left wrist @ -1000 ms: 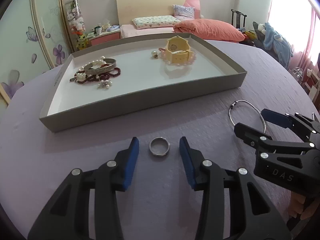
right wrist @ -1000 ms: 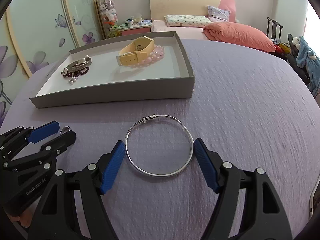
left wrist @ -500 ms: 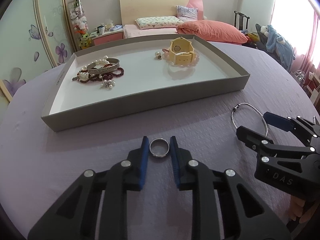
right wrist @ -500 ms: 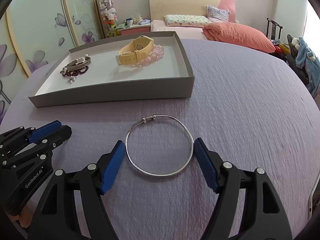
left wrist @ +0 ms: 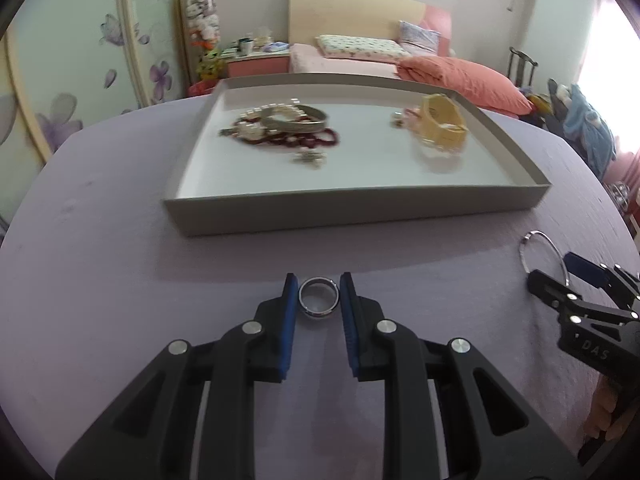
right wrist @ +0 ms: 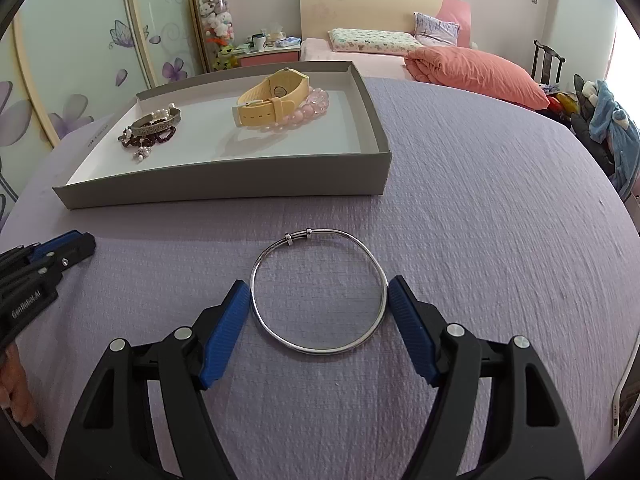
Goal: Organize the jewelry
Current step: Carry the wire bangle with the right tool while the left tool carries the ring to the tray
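My left gripper (left wrist: 319, 294) is shut on a silver ring (left wrist: 319, 297), its blue pads pressed on both sides of it, just above the purple tablecloth. My right gripper (right wrist: 319, 294) is open, its pads on either side of a thin silver bangle (right wrist: 319, 290) lying flat on the cloth, close to or touching its rim. The bangle also shows in the left wrist view (left wrist: 543, 253). The grey tray (left wrist: 360, 208) stands beyond, holding a yellow watch (right wrist: 272, 98), pink beads (right wrist: 308, 108) and a pile of dark bracelets (right wrist: 154, 130).
A phone (right wrist: 626, 394) lies at the right edge of the table. A bed with an orange pillow (right wrist: 476, 70) stands behind the table. The left gripper's body (right wrist: 32, 276) shows at the right wrist view's left edge.
My left gripper closed on the ring and has swung with it, so the tray now sits more to the right. The right gripper and bangle have not moved.
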Motion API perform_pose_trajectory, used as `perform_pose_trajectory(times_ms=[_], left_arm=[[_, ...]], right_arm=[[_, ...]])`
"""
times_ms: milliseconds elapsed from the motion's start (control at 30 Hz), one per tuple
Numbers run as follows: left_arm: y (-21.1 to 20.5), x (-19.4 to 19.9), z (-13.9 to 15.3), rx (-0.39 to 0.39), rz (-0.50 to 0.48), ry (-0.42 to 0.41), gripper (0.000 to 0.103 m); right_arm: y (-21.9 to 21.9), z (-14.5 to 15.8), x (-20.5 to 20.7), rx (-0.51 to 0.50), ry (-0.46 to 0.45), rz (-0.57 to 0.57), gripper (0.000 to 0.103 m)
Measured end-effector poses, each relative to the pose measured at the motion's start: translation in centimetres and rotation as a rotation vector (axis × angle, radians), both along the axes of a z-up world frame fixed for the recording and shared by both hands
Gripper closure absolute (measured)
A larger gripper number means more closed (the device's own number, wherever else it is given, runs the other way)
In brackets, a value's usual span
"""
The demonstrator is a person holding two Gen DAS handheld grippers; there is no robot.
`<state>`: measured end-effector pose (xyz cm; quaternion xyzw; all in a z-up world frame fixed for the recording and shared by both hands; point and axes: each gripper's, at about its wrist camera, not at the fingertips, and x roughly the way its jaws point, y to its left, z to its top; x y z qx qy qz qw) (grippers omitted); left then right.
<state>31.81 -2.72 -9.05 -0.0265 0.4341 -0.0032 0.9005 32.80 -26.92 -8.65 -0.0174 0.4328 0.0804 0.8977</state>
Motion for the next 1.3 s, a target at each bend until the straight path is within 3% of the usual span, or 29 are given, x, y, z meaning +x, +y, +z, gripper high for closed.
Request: perform_pose_trajectory(times_ms=[500, 1300], left_arm=[[3.4, -2.8, 0.9, -0.062, 0.06, -0.035, 0.081], [1.4, -4.5, 1.3, -0.082, -0.011, -0.058, 0.081]], right_arm=[[0.1, 0.5, -0.3, 0.009, -0.028, -0.007, 0.033], [1.2, 2.4, -2.1, 0.056, -0.109, 0.032, 0.032]])
